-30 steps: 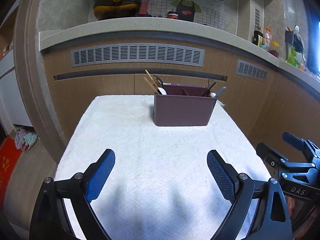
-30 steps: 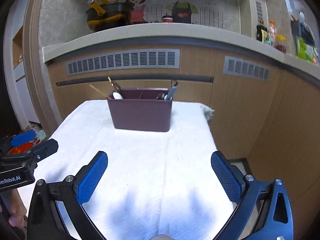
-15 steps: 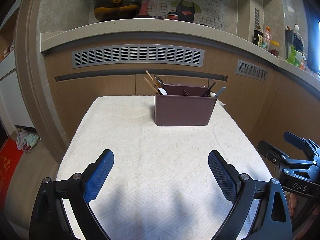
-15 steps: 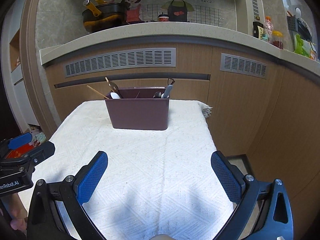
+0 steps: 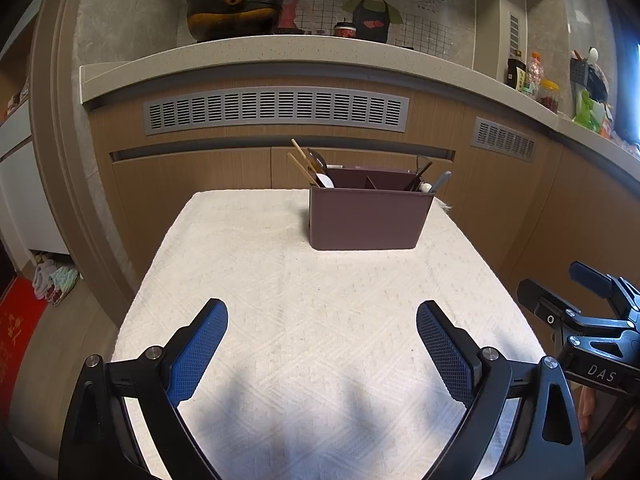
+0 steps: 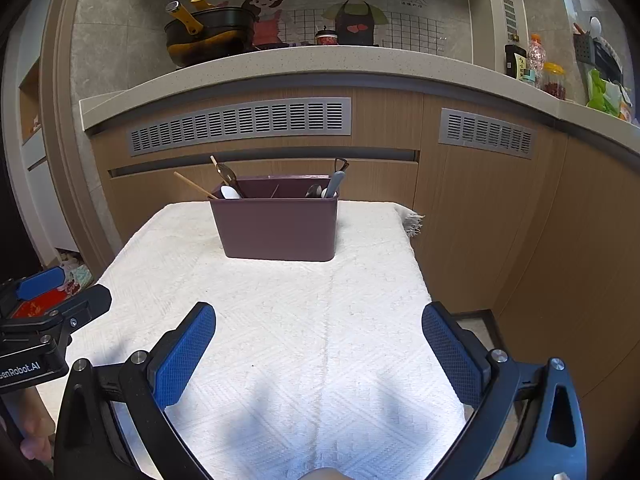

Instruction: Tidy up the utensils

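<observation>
A maroon utensil holder (image 5: 368, 220) stands upright at the far end of the white cloth-covered table (image 5: 280, 300); it also shows in the right wrist view (image 6: 278, 226). Its left compartment holds wooden chopsticks (image 5: 302, 160) and a white spoon (image 5: 325, 181); its right compartment holds a grey-handled utensil (image 5: 439, 182) and dark ones. My left gripper (image 5: 322, 334) is open and empty over the near table. My right gripper (image 6: 318, 336) is open and empty, also well short of the holder. Each gripper shows at the edge of the other's view.
A kitchen counter (image 5: 280, 52) with a black and yellow pan (image 5: 234, 8) runs behind the table, above wooden cabinets with vents. Bottles and jars (image 5: 536, 80) stand at the right. The floor drops off past both table sides; a red mat (image 5: 16, 332) lies at left.
Both grippers have drawn back and risen slightly, so the holder looks a little farther off. Both stay open and empty.
</observation>
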Available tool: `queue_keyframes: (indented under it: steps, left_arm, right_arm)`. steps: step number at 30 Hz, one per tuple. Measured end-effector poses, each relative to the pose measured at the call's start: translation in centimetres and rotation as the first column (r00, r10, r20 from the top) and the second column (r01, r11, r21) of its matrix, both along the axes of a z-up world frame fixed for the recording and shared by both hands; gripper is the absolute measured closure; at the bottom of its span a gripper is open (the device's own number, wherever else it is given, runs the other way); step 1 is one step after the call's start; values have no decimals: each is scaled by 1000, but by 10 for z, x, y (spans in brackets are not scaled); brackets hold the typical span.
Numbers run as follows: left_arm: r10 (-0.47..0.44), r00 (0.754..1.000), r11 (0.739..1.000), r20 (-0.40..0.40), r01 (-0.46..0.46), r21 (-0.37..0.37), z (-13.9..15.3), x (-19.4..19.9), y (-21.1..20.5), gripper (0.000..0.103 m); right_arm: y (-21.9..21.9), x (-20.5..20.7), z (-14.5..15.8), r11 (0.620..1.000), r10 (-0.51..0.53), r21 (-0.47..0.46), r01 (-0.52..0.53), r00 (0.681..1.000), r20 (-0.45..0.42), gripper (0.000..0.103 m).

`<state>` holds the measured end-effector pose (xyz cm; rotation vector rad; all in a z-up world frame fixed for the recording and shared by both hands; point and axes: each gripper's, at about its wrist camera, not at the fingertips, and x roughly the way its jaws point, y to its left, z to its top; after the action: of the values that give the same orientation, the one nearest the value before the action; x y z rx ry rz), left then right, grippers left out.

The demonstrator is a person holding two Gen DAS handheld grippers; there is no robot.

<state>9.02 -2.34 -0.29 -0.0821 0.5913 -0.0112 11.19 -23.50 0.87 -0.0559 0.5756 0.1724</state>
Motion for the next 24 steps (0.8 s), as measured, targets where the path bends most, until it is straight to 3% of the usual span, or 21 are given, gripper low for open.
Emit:
queue_keyframes:
  steps: [24]
  left_arm:
    - [-6,1000,1000,-11,6,5,-2,1,0,8]
  right_arm:
    - [0,-1,0,1000,-6,0,6,1000,5,1]
